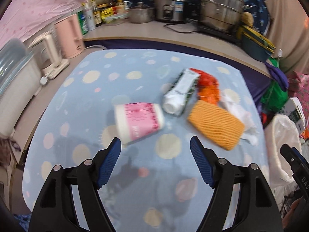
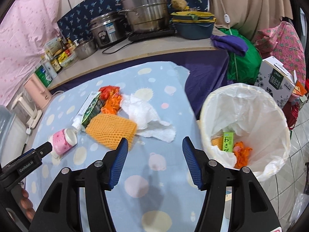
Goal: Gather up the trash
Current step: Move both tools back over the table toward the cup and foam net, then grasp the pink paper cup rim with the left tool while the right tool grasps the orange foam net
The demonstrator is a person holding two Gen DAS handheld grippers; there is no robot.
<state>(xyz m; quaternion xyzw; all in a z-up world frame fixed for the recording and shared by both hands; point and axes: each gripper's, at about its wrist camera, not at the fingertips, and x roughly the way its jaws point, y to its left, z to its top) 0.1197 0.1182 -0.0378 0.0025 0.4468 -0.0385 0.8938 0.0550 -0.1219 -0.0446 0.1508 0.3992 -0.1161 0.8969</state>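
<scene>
Blue spotted blanket [image 2: 154, 89] carries trash beside cluttered counter [image 2: 154, 48].

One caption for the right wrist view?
Open right tongs hover over table litter: yellow net, tissue; lined bin beside.
</scene>
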